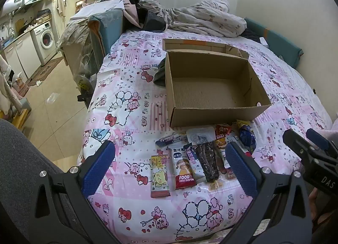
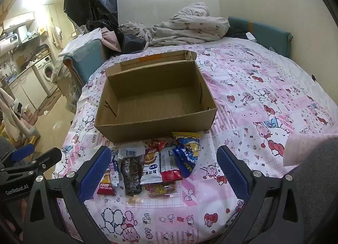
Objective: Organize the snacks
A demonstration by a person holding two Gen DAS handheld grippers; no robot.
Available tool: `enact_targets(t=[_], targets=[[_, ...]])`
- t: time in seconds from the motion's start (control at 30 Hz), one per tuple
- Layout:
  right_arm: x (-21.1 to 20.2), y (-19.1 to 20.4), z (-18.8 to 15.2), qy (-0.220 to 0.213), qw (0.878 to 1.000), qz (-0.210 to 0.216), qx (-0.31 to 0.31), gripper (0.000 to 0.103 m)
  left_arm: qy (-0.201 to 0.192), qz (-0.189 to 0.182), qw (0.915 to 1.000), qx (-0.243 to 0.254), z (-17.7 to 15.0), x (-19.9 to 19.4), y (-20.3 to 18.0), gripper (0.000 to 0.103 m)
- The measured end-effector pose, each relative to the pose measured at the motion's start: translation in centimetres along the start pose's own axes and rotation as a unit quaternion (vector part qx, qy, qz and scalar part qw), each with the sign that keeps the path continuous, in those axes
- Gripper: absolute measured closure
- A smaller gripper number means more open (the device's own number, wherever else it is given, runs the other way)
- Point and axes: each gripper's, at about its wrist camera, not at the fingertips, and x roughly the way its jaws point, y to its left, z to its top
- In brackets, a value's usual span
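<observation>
Both grippers hang above the near edge of the bed with jaws spread wide and nothing between them: the left gripper (image 1: pixel 169 163) and the right gripper (image 2: pixel 163 170) each frame the row of snack packets (image 2: pixel 152 165). These lie on the pink cartoon-print bedsheet (image 1: pixel 126 100), just in front of an empty cardboard box (image 1: pixel 211 87) whose flaps stand open. Among them are a red sweet rice cake pack (image 1: pixel 183 168), a dark clear-wrapped bar (image 1: pixel 208 163), a yellow bear-print bar (image 1: pixel 160 176) and a blue crinkled bag (image 2: pixel 187 153). A rumpled quilt (image 1: pixel 202 18) lies beyond the box.
</observation>
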Motion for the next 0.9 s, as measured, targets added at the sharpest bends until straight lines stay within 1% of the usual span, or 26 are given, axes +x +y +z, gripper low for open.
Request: enact_targets(t=[0.73, 0.8, 0.9], targets=[[0.0, -0.2, 0.0, 0.004, 1.000, 0.004, 0.006, 0.001, 0.002, 0.000, 1.0000, 0.000, 0.0, 0.0, 0.0, 0.000], [0.0, -0.6, 0.3, 0.012, 1.000, 0.013, 0.017, 0.001, 0.009, -0.002, 0.9999, -0.006, 0.1, 0.1, 0.2, 0.000], [0.5, -1.6, 1.8, 0.043, 0.997, 0.048, 0.038, 0.001, 0.040, 0.013, 0.9990, -0.016, 0.9, 1.2, 1.1, 0.000]])
